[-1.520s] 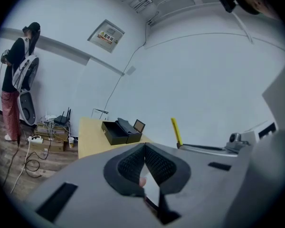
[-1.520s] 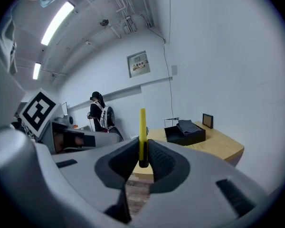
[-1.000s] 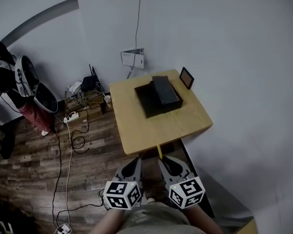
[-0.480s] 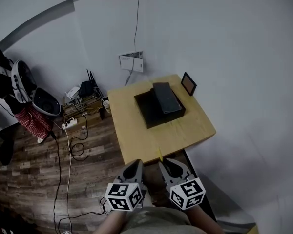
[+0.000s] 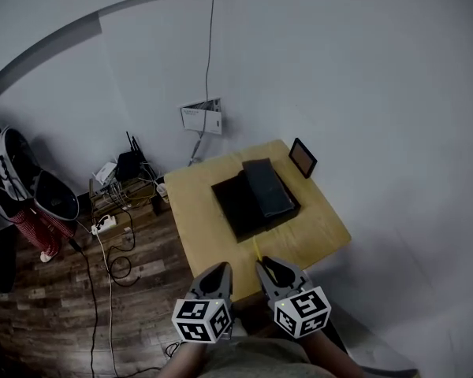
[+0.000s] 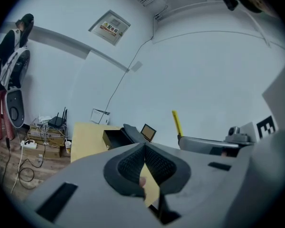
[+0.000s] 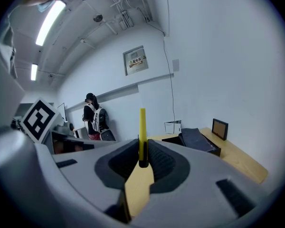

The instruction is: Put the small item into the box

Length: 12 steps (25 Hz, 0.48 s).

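1. Yellow and thin, the stick stands upright in the right gripper. The jaws pinch its lower end, a low grip that I judge is meant to let the free end go in first.
2. That stick is well short of the box. It is held in the air on the person's side of the box, about over the near edge of the table on which the box stands.
3. Just beside it, also on the near side of the box, hangs the left gripper. Its jaws are pressed together with nothing between them, so it seems to have no part in the job for now.
4. Across the right part of the box lies its lid, which leaves the left part open upward — likely so that a thing can be dropped in without a second hand.
5. Beyond the box, to its right, a small framed picture stands at the table's far edge, clear of the way in.
6. Hard to make out:
   - The inside of the box is only a dark hollow, and I cannot tell whether it is empty.
   - The stick's bottom end is buried between the pads, and what kind of stick it is I cannot say.
   - The person's hands are hidden under the marker cubes.
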Motion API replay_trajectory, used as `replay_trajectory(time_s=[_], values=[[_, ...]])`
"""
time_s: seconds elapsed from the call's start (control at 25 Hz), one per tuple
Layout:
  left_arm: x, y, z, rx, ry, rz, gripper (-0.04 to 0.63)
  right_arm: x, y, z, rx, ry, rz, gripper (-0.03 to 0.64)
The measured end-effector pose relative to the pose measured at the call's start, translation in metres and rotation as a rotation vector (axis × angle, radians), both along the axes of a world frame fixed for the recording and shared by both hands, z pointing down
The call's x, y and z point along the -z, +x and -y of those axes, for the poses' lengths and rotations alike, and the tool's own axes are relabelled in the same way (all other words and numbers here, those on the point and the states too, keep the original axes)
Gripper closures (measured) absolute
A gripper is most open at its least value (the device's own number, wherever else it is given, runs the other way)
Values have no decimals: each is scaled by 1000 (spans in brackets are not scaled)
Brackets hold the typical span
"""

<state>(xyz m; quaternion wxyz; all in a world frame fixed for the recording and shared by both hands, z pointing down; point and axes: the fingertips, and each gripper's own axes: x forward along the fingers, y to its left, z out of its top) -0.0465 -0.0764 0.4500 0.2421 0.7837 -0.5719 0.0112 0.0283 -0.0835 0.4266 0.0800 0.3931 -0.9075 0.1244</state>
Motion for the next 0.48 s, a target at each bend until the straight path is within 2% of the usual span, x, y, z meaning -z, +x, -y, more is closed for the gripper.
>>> replay_trajectory(time_s=[0.48], values=[[-13,-33,92,-57,-47,-20,592,-12,-30,104,-67,-35,-25,566]])
